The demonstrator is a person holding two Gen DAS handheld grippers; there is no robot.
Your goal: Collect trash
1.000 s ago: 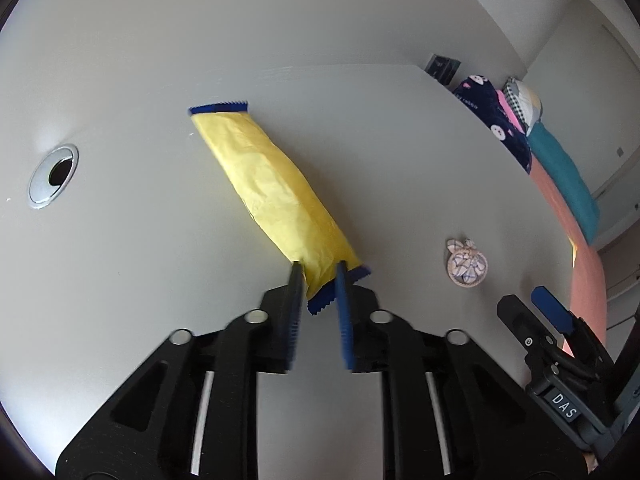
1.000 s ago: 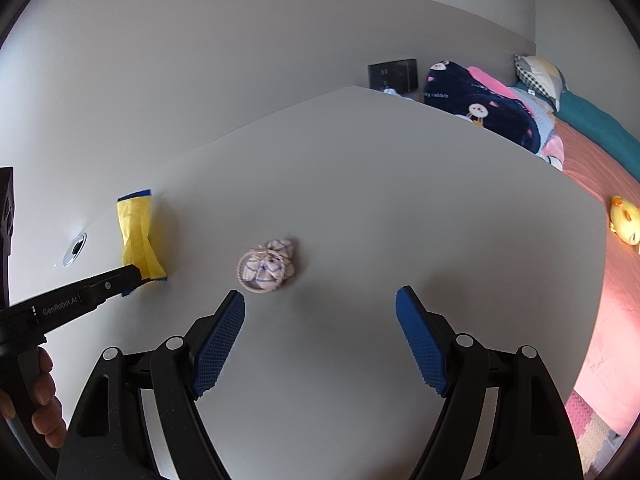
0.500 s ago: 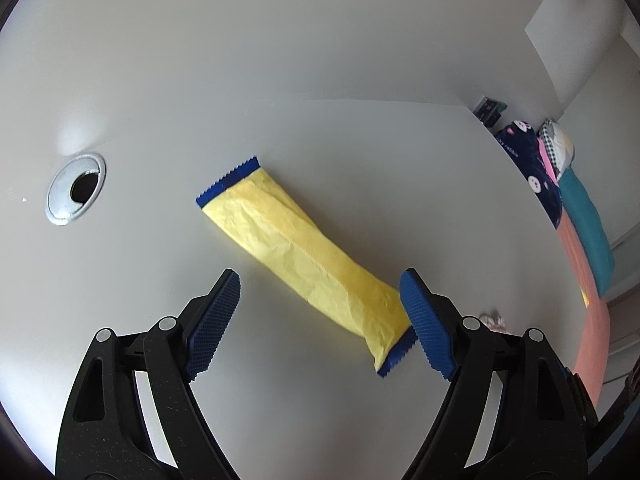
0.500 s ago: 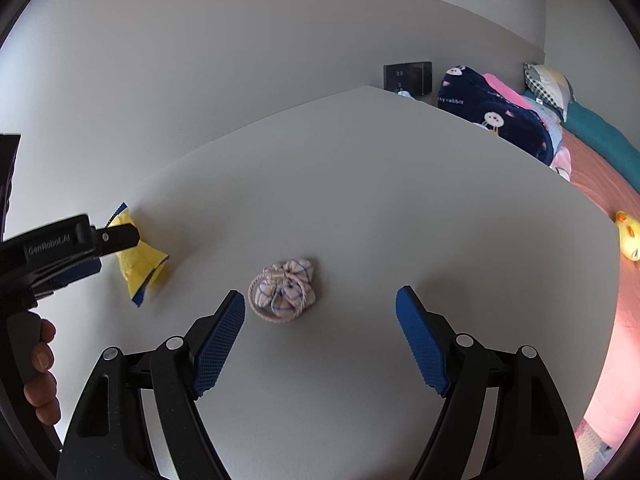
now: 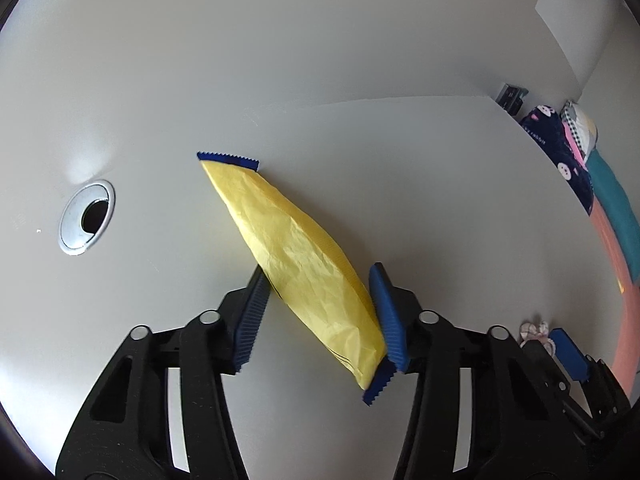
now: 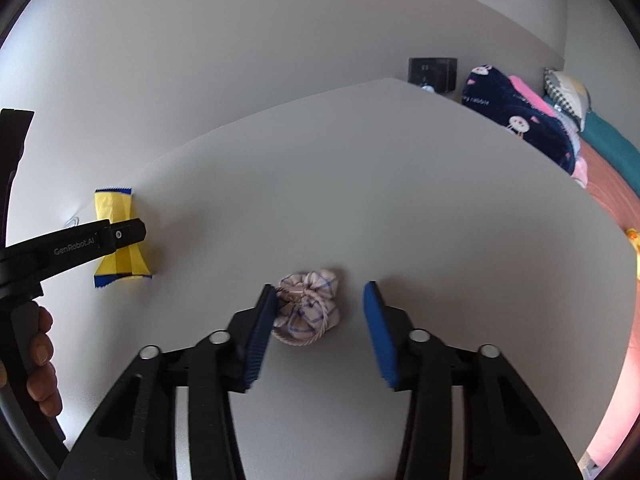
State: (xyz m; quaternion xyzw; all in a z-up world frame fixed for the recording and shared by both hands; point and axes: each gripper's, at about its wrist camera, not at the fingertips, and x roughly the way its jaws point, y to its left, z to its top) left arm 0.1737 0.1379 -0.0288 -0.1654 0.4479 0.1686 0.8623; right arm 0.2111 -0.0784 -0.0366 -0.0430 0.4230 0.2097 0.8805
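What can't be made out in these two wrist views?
- Left wrist view: the yellow wrapper shows no readable print, and whether the left gripper pads press it is unclear.
- Right wrist view: the left gripper's black body covers the wrapper's middle.
- Right wrist view: the small checked bundle lies between the right gripper fingers; contents unknown.
- No trash container is in view.

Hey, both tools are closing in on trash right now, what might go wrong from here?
1. The left tool straddles the yellow wrapper across its width; the flat, crinkly film may buckle or slip out.
2. The right tool sits off-centre: its left finger touches the crumpled checked wrapper while the right stands clear, so closing could push it sideways.
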